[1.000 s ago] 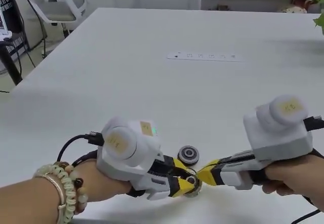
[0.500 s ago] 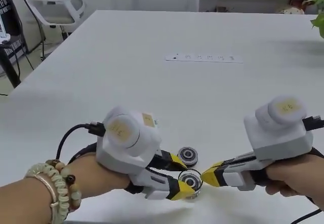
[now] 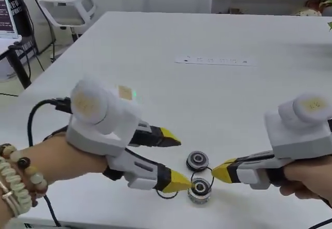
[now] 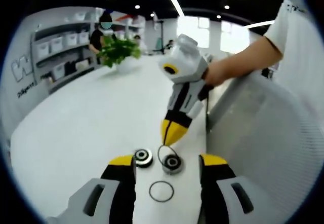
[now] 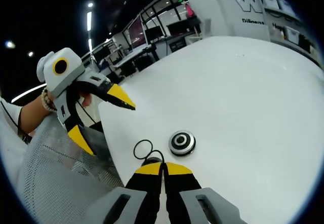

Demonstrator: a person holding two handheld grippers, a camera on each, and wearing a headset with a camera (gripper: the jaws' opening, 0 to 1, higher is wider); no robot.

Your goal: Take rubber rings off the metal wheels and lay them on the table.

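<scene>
So at this point the job looked roughly half done, maybe a bit less. One loose ring point(image 4: 161, 191) was already lying flat on the table point(image 3: 207, 94), just in front of the left gripper point(image 3: 177, 160), whose jaws were spread wide apart with nothing between them, hanging just over the work. The right gripper point(image 3: 217, 172) had its yellow tips pressed together, and as far as I could tell they were pinching a second ring point(image 4: 162, 152), a thin black loop that ran from the tips down to right beside the near wheel point(image 3: 199, 187). That wheel looked bare and silvery around the rim, so I'd guess both rings came off it, but honestly I couldn't tell whether the loop was fully clear of the wheel or hooked on its edge. The far wheel point(image 3: 198, 160) sat just behind it on the table, close but not touching as far as I could see, and its rim looked dark, so my read was that its rubber was still on. What was left, then: get that pinched loop down flat next to the first one, then strip the far wheel.
</scene>
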